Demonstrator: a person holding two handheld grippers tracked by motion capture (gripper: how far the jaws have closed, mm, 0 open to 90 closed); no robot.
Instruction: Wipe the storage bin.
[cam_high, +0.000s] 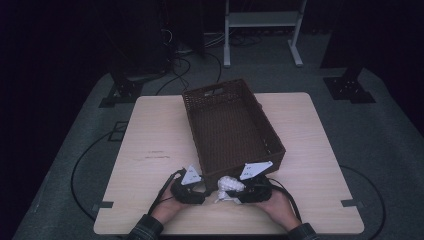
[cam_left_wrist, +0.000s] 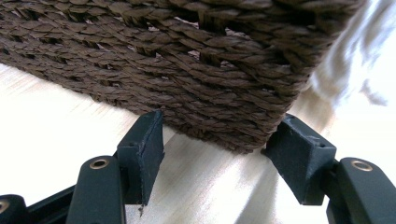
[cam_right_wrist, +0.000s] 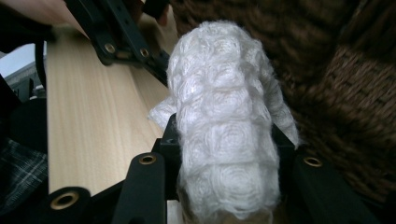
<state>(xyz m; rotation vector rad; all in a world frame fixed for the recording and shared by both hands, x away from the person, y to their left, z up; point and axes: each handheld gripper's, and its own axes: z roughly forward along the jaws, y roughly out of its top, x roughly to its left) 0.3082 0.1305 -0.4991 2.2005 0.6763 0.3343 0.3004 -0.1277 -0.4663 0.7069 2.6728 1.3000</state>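
Note:
A white, knobbly cloth (cam_right_wrist: 224, 93) is bunched up between the jaws of my right gripper (cam_right_wrist: 227, 151), which is shut on it. In the high view the cloth (cam_high: 229, 186) sits just in front of the near wall of a brown wicker basket (cam_high: 215, 87), with the right gripper (cam_high: 237, 194) on its right side. My left gripper (cam_high: 206, 191) lies on its left side, pointing at it. The left gripper (cam_left_wrist: 222, 154) stands open, and the basket's near corner (cam_left_wrist: 187, 70) is just beyond its tips with nothing clamped. The cloth (cam_left_wrist: 359, 60) blurs at the right.
The basket stands in the middle of a light wooden table (cam_high: 150, 145) and holds nothing. Bare tabletop lies to its left and right. The left gripper's arm (cam_right_wrist: 126, 42) crosses the top left of the right gripper view. Cables and a white frame (cam_high: 260, 20) stand on the floor beyond.

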